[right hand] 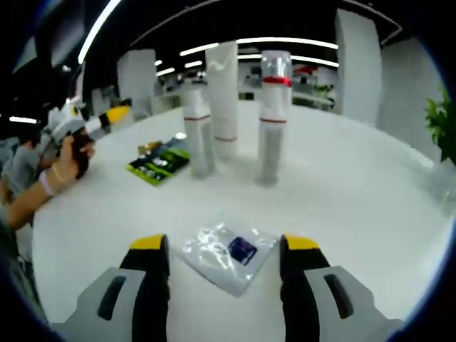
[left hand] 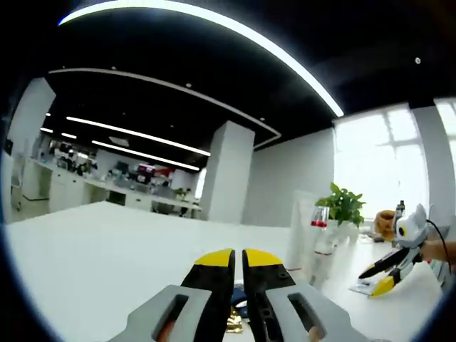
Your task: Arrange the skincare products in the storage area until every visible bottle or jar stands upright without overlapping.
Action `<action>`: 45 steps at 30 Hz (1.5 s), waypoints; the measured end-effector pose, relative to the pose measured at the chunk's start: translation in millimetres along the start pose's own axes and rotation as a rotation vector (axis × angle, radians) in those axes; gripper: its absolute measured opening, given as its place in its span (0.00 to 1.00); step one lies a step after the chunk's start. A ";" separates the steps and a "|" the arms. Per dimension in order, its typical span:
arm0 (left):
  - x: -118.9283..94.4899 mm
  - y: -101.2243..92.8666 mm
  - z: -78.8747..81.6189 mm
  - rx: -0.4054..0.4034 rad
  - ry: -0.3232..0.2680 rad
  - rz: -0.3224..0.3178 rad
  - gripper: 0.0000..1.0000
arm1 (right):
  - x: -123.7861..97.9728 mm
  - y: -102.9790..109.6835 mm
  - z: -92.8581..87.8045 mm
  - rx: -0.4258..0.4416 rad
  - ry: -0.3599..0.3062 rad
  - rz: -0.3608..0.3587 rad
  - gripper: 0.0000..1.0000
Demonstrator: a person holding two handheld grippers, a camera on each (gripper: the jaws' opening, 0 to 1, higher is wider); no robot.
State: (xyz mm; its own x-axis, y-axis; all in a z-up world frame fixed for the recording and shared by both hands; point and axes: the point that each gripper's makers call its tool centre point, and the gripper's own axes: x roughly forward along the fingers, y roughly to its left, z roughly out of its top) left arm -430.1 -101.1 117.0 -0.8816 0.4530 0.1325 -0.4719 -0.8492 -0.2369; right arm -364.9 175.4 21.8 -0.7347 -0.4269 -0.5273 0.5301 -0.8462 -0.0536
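left tongs (left hand: 238, 258) pressed together | right tongs (right hand: 226, 244) wide above sachet (right hand: 228, 255) | three bottles (right hand: 274, 117) upright, right gripper view

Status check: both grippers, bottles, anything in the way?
Left gripper shut, empty. Right gripper open over clear plastic sachet. Three tall white bottles upright, apart. Green flat packet lying beside them.

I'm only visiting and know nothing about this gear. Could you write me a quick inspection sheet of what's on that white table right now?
Surface: white table, mostly bare.
Job's things: three tall bottles standing upright, apart; two have red bands.
Clutter: clear sachet lying flat between the jaws; green packet flat beside the bottles.
Grippers: right hand-held gripper open, holding nothing; left hand-held gripper jaws nearly together, nothing seen between them.
Cables: thin dark cable by the person's hand.
Surroundings: open office, ceiling light strips, potted plant, bright window.
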 end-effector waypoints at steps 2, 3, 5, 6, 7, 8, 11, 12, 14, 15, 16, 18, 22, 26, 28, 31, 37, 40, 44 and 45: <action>-0.8 -0.2 0.9 -0.001 -0.003 0.000 0.04 | -1.4 5.8 -0.9 0.014 -0.001 -0.003 0.57; -1.0 -0.4 1.1 -0.002 -0.004 0.000 0.04 | -1.8 7.4 -0.9 0.009 -0.003 -0.008 0.55; -1.0 -0.9 1.1 -0.002 -0.004 -0.002 0.04 | -2.2 4.7 1.8 0.013 -0.008 -0.016 0.48; -1.3 -1.3 1.2 -0.002 -0.004 -0.004 0.04 | -2.8 3.9 0.0 0.019 -0.007 -0.017 0.44; -1.4 -1.5 0.9 -0.001 -0.004 -0.003 0.04 | -2.4 2.2 1.5 0.013 -0.016 -0.024 0.40; -1.2 -1.3 0.5 0.000 -0.003 -0.003 0.04 | -1.3 0.9 -1.5 0.016 -0.018 -0.023 0.40; -1.1 -1.0 -0.1 -0.007 -0.001 -0.004 0.04 | 1.5 -1.9 -2.5 0.016 -0.033 -0.024 0.40; -1.4 -0.7 -0.2 -0.007 0.000 -0.002 0.04 | 2.1 -4.0 -2.2 0.017 -0.036 -0.024 0.40; -0.4 0.5 -0.3 -0.010 0.001 -0.001 0.04 | 3.4 -5.7 -2.2 0.019 -0.043 -0.028 0.40; -0.2 0.5 -0.5 -0.012 0.001 -0.002 0.04 | 4.5 -6.4 -2.3 0.020 -0.044 -0.029 0.40; -0.2 0.4 -0.7 -0.012 0.001 -0.002 0.04 | 3.8 -5.9 -2.4 0.020 -0.045 -0.030 0.40; -0.5 -0.1 -1.0 -0.010 0.001 -0.002 0.04 | 3.7 -6.6 -2.3 0.020 -0.047 -0.030 0.40; 0.6 0.8 -1.3 -0.016 0.002 -0.003 0.04 | 3.7 -6.6 -2.6 0.020 -0.058 -0.032 0.40; 1.3 2.1 -1.9 -0.028 0.004 -0.003 0.04 | 3.1 -7.4 -1.9 0.021 -0.076 -0.034 0.40; 1.7 2.8 -2.3 -0.030 0.006 -0.003 0.04 | 2.8 -7.7 -1.3 0.021 -0.082 -0.034 0.40; 2.2 3.1 -2.7 -0.032 0.009 -0.004 0.04 | 2.2 -5.8 -0.9 0.020 -0.084 -0.036 0.39; 3.2 2.7 -4.8 -0.031 0.018 -0.007 0.04 | 2.0 -6.6 0.0 0.019 -0.089 -0.037 0.39; 4.1 2.2 -6.5 -0.031 0.026 -0.010 0.04 | 1.4 -6.3 0.3 0.018 -0.102 -0.032 0.35; 4.8 1.2 -7.7 -0.029 0.033 -0.014 0.04 | 4.8 -18.4 2.1 0.010 -0.132 -0.062 0.00; 4.9 1.0 -7.9 -0.030 0.034 -0.015 0.04 | 1.4 -11.9 -0.7 0.010 -0.133 -0.059 0.00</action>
State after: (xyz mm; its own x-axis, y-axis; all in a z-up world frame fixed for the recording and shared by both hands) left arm -435.0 -97.6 109.8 -0.8738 0.4752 0.1032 -0.4847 -0.8340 -0.2638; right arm -372.0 185.1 21.1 -0.8147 -0.4140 -0.4060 0.4802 -0.8742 -0.0721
